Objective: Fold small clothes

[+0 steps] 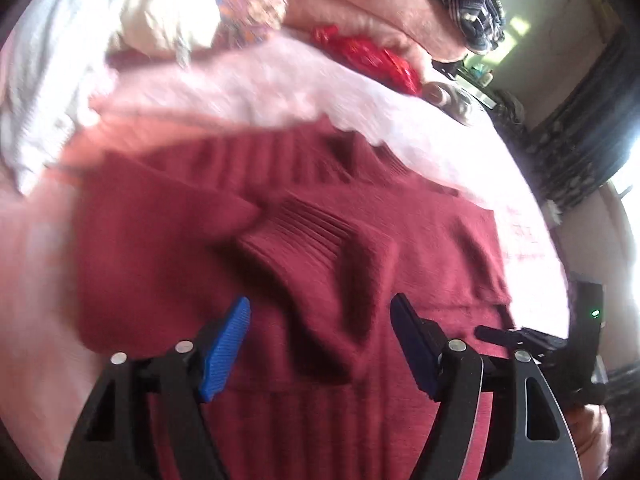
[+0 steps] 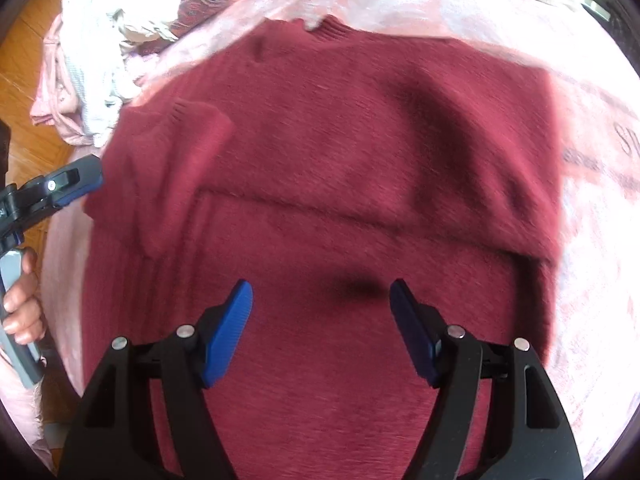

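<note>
On pink blanket (image 2: 400, 4), centre of both views: maroon knit sweater (image 2: 340, 128), spread flat, neckline toward far edge, one sleeve (image 1: 312, 264) already laid across the body with its ribbed cuff (image 1: 296, 224) showing near the middle. Fuzzy, brushed-wool look; ribbed collar and cuffs, plain knit body, horizontal fold or seam line running across the body in the right wrist view. Judged soft, limp, moderately light, grippy not slippery; will sag and drape when lifted, no stiffness to hold a crease, not fragile. Best holds likely at the hem corners or shoulder seams, pinching a double layer; ribbed cuff also a firm spot. Left gripper (image 1: 320, 344) hovering over the folded sleeve, blue pads (image 1: 224, 352) spread wide, nothing between them, no contact visible. Right gripper (image 2: 320, 328) over lower body of sweater, pads wide apart too, empty. Left gripper also visible beside the sweater's left edge in right wrist view, held by a hand (image 2: 24, 304). Beyond the sweater's far-left corner: heap of pale and patterned laundry (image 2: 104, 52). Beyond far edge: red crinkly item (image 1: 372, 56), pink folded bedding, plaid cloth (image 1: 476, 8). Left view motion-blurred, fine detail unclear.
</note>
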